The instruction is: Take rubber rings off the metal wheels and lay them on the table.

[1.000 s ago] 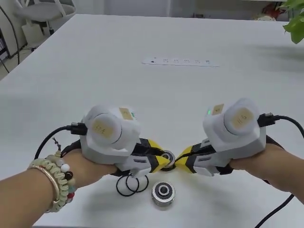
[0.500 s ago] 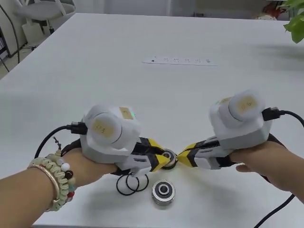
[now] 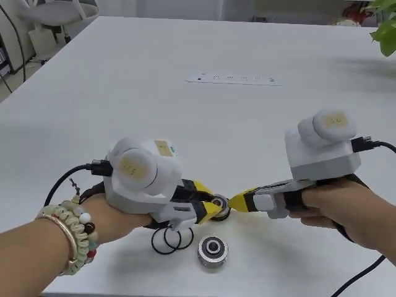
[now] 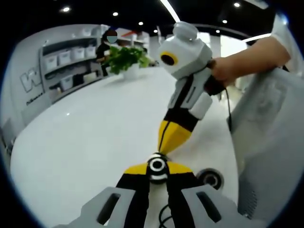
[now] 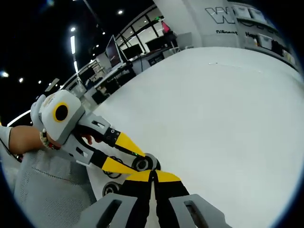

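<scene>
**Left gripper clamps a wheel, right gripper's tips at its rim**

Nearest us, a loose round silver metal wheel [image 3: 213, 250] lies flat on the white tabletop [image 3: 154, 111]. Thin black rubber rings [image 3: 171, 239] lie just beside it on its left. Just beyond them, our left gripper [image 3: 213, 208] grips a second small metal wheel [image 4: 157, 166] between its yellow-tipped jaws. Our right gripper [image 3: 235, 201] meets it from the opposite side, jaws pressed together and tips touching that wheel's rim. We cannot tell whether they pinch a ring. Farther off lies a flat white power strip [image 3: 234, 79].
</scene>
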A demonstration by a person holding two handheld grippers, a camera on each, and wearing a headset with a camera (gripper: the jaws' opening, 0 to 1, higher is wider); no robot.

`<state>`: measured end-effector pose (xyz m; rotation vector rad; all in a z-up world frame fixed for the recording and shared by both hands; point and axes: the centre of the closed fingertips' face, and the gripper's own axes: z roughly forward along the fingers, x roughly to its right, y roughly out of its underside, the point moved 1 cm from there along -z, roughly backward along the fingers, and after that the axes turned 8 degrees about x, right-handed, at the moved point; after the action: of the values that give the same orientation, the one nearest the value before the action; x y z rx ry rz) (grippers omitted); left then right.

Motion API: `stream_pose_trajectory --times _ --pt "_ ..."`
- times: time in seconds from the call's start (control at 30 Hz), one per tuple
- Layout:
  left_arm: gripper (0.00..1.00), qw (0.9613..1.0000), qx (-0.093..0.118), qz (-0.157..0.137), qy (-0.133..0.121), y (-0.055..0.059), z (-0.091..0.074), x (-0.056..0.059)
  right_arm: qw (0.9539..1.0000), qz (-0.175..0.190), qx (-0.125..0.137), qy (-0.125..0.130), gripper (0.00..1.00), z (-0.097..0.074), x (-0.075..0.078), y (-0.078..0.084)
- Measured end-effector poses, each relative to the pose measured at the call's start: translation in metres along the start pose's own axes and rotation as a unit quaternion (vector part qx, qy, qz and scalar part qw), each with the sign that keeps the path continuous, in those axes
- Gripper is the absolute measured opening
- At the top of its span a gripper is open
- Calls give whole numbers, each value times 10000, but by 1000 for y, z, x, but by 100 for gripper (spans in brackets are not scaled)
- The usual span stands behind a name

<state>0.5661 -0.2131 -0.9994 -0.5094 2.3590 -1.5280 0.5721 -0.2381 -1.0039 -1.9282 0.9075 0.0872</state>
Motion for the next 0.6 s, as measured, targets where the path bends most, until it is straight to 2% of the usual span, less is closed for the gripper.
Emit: stream_pose_trajectory --times 0.13,0.27,0.47,0.6 --pt "14 10000 62 -28 -19 0 0 0 10000 39 -15 -8 0 0 -2 -1" --pt "14 9999 83 -47 -34 0 0 0 10000 -86 -49 4 0 1 -4 -1" --pt "14 9999 89 -57 -47 0 0 -1 10000 92 -14 -4 0 1 -6 -2" --pt "14 9999 98 -72 -55 0 0 -1 10000 47 -5 -14 0 2 -6 -3"
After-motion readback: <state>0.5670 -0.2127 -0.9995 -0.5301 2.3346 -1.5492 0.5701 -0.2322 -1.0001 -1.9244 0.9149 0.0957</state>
